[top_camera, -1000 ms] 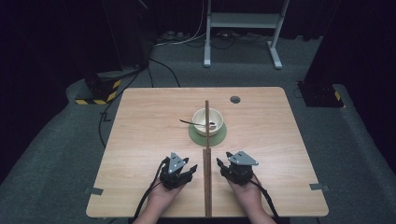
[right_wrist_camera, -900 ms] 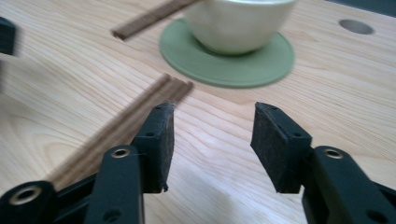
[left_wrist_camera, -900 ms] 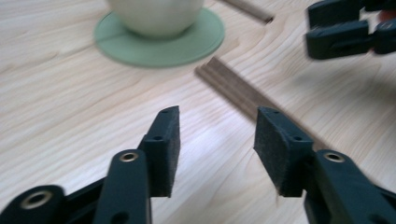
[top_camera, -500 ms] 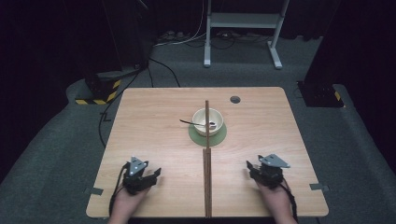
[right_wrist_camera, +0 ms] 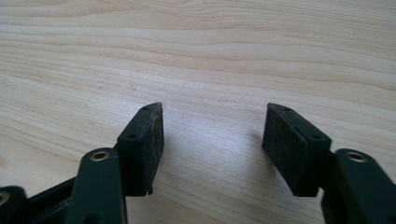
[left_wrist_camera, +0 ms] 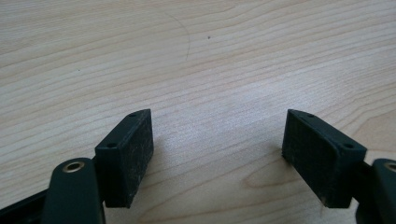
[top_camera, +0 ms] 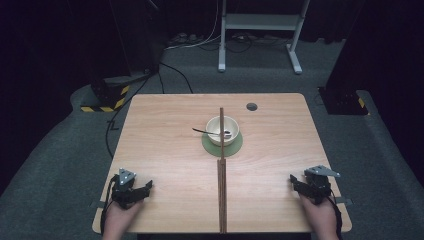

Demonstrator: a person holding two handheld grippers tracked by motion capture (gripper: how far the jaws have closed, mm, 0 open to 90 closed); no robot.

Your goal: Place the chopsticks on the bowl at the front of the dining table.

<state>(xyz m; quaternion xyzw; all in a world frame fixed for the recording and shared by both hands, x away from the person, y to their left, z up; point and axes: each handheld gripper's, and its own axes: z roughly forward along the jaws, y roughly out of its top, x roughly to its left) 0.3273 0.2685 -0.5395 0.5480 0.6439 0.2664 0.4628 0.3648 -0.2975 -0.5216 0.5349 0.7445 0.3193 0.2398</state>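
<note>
A white bowl [top_camera: 222, 130] with a dark spoon [top_camera: 207, 132] in it stands on a round green mat [top_camera: 235, 146] at the table's middle. A long thin wooden strip [top_camera: 222, 195] runs from the front edge up across the bowl. My left gripper [top_camera: 147, 186] rests low at the front left corner, far from the strip. Its jaws have just been opening and stand open [left_wrist_camera: 217, 135] over bare wood. At the front right corner, my right gripper [top_camera: 293, 181] is open too [right_wrist_camera: 212, 126]. Its jaws have also just been opening, with nothing between them.
The wooden table [top_camera: 165, 125] has a small dark round hole [top_camera: 251, 106] at its back right. Behind it on the grey floor are a metal stand [top_camera: 260, 22], cables and a black-and-yellow striped base [top_camera: 102, 102].
Both hands have moved apart from beside the strip at the front middle out to the front corners. Both pairs of jaws stand wider than before.
</note>
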